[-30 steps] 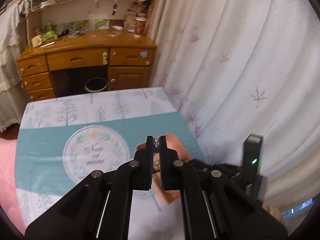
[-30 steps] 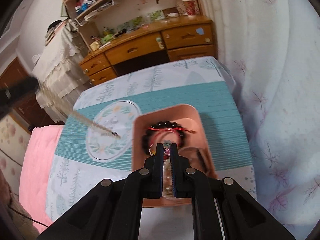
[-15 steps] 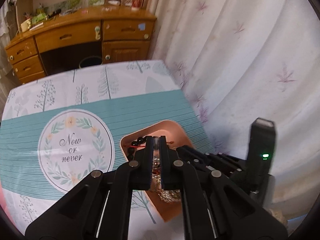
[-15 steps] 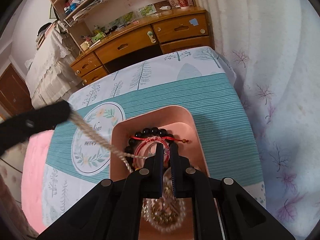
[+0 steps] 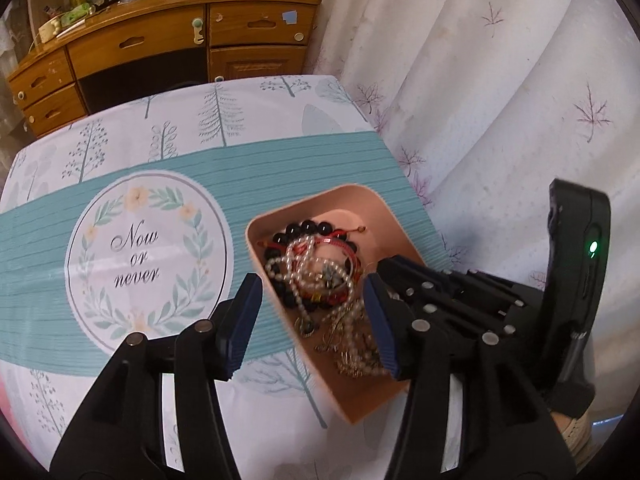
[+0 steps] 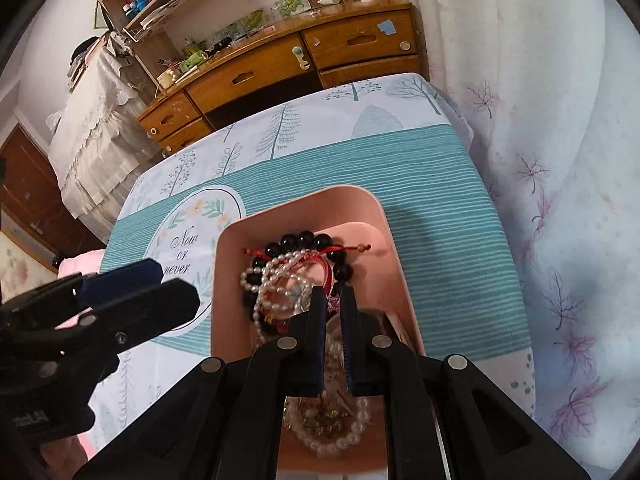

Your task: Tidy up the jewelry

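Note:
A pink tray [image 5: 320, 196] sits on the teal band of the tablecloth, near the table's right edge. In it lie a black bead bracelet [image 5: 308, 226], a red cord bracelet [image 5: 340, 236] and a pearl chain [image 5: 304, 264] draped over them, with more pearls and gold pieces toward the near end. My left gripper [image 5: 312, 316] hovers over the tray's left wall with its jaws opening and nothing pinched. From the right wrist view the tray [image 6: 304, 200] and pearl chain [image 6: 276, 280] show below my right gripper [image 6: 332, 296], which is shut and low over the jewelry. The left gripper [image 6: 176, 284] stands left of the tray.
The tablecloth carries a round "Now or never" print [image 5: 136, 252] left of the tray. A white curtain [image 5: 480, 80] hangs close along the table's right edge. A wooden desk [image 5: 160, 40] with drawers stands beyond the far edge. Pink bedding [image 6: 76, 264] lies at the left.
My left gripper came down over the tray with the pearl chain hanging from it, then opened. The chain now lies in the tray. The right gripper stayed shut and moved lower over the tray.

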A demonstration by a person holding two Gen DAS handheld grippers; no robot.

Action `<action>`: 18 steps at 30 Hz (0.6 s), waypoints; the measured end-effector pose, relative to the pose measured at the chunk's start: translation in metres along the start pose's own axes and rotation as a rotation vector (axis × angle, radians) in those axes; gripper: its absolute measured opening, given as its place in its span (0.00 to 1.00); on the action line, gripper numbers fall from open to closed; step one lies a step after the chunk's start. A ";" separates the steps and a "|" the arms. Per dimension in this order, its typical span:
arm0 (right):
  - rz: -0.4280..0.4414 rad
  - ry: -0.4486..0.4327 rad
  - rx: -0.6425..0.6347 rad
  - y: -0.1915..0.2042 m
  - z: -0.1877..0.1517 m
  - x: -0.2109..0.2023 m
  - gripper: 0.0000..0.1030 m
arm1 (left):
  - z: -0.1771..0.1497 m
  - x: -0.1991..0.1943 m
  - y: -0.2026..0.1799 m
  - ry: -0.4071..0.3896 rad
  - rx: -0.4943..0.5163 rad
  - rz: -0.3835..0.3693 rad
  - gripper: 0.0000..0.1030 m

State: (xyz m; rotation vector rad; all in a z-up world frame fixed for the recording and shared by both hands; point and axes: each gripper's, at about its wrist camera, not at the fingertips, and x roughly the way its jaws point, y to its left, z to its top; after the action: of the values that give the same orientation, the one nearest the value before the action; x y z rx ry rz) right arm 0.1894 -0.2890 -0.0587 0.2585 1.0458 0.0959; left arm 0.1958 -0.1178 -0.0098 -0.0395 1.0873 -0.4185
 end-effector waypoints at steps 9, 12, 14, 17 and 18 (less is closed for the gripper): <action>0.004 -0.032 0.022 0.001 -0.006 -0.026 0.27 | -0.026 -0.031 0.010 -0.024 -0.029 0.012 0.51; 0.018 -0.042 0.006 0.005 -0.014 -0.045 0.27 | -0.037 -0.045 0.012 -0.044 -0.030 0.029 0.51; 0.023 -0.051 -0.013 0.010 -0.021 -0.058 0.27 | -0.045 -0.054 0.013 -0.057 -0.032 0.046 0.52; 0.031 -0.064 -0.041 0.023 -0.034 -0.076 0.27 | -0.058 -0.067 0.014 -0.079 -0.038 0.080 0.53; 0.035 -0.066 -0.050 0.026 -0.039 -0.082 0.27 | -0.063 -0.072 0.015 -0.088 -0.041 0.095 0.53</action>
State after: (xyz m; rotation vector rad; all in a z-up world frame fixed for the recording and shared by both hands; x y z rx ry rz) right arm 0.1161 -0.2736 -0.0018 0.2337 0.9724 0.1439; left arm 0.1173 -0.0680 0.0183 -0.0417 1.0071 -0.3069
